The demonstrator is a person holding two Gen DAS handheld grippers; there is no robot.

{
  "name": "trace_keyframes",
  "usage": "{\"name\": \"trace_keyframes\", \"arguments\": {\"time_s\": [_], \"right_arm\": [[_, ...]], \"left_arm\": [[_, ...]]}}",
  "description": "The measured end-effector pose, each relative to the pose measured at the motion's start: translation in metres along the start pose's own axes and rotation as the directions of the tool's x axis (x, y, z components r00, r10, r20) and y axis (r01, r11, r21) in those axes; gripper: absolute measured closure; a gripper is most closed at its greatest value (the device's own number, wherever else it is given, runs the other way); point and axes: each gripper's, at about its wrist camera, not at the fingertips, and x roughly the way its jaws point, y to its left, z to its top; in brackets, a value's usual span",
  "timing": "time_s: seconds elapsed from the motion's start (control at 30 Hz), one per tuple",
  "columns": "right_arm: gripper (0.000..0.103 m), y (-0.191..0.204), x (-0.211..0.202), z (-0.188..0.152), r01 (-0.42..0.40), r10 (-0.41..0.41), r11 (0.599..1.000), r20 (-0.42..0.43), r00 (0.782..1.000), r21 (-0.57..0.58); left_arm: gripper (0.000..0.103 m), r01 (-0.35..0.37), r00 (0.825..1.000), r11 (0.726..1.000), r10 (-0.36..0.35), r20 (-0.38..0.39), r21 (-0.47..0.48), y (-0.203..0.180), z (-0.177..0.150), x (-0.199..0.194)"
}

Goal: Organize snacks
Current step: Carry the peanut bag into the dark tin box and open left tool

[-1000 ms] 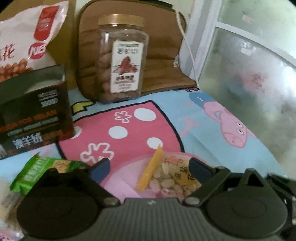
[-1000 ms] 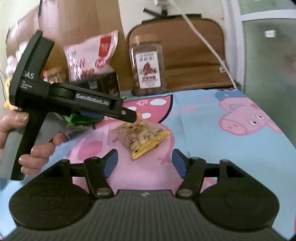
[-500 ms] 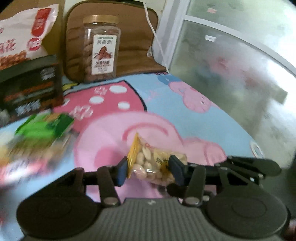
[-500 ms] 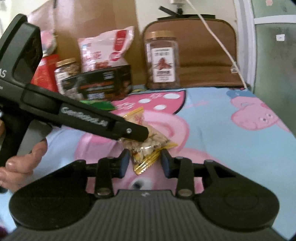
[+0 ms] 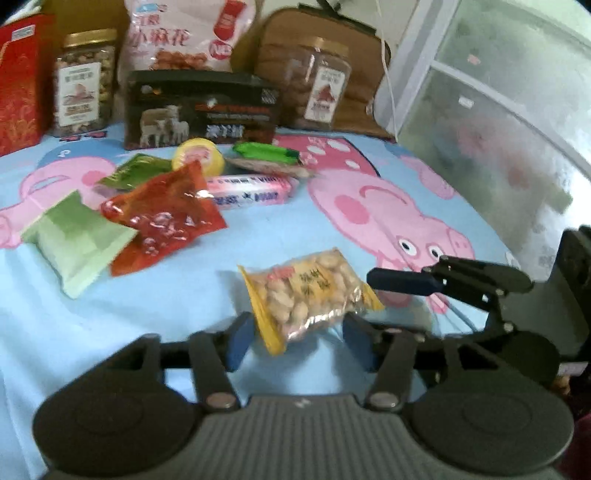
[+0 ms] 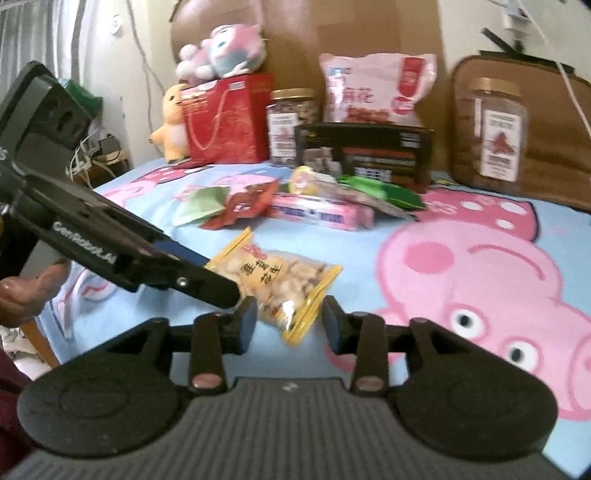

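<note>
Two grippers flank a clear yellow-edged peanut packet [image 5: 309, 291] lying on the pig-print blue cloth [image 5: 155, 295]: left gripper [image 5: 298, 340] and right gripper [image 6: 289, 322] have just been opening, pads seemingly clear of its ends.

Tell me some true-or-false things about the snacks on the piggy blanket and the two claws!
1. The peanut packet has yellow ends. True.
2. The left claw squeezes the peanut packet tight. False: its jaws have just been opening, and both pads stand clear of the packet between them.
3. The black box lies flat in front of the pink bag. True.
4. The red packet sits inside a jar. False: it lies on the blanket, overlapping the pale green packet.
5. The right claw is shut. False: its jaws have just been opening too.
</note>
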Motion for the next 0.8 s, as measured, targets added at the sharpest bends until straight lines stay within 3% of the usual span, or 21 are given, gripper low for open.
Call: {"name": "trace_keyframes", "arguments": {"time_s": [0.17,0.27,0.33,0.37,0.43,0.5,0.63,0.8], "right_arm": [[0.043,0.01,0.001,0.0,0.036,-0.036,0.999,-0.011,0.999,-0.032],[0.043,0.013,0.003,-0.004,0.057,-0.057,0.998,-0.021,0.998,-0.024],[0.043,0.013,0.007,-0.006,0.064,-0.064,0.998,-0.02,0.998,-0.02],[0.044,0.014,0.009,-0.006,0.06,-0.06,0.998,-0.015,0.998,-0.02],[0.055,0.017,0.011,-0.004,0.06,-0.06,0.998,-0.005,0.998,-0.028],[0.06,0.02,0.012,0.0,0.058,-0.058,0.998,0.006,0.998,-0.036],[0.061,0.016,0.006,0.031,0.041,-0.039,0.999,0.088,0.995,-0.023],[0.061,-0.014,0.029,0.098,0.034,-0.034,0.999,0.206,0.978,0.002]], "left_arm": [[0.042,0.028,1.0,0.999,-0.027,0.009,-0.046,0.008,0.013,0.007],[0.046,0.035,0.999,0.998,-0.036,-0.003,-0.059,0.007,0.013,0.017],[0.054,0.02,1.0,0.999,-0.02,0.006,-0.028,0.002,0.011,0.02],[0.059,0.026,1.0,0.999,-0.026,0.008,-0.024,0.001,0.009,0.02],[0.061,0.036,0.999,0.998,-0.036,0.004,-0.043,0.003,0.011,0.018],[0.063,0.053,0.999,0.997,-0.052,0.007,-0.064,0.008,0.017,0.011],[0.063,0.049,0.991,0.999,-0.048,0.125,-0.006,0.007,0.052,-0.021],[0.062,-0.047,0.954,0.998,0.034,0.299,0.036,0.018,0.119,-0.023]]}}
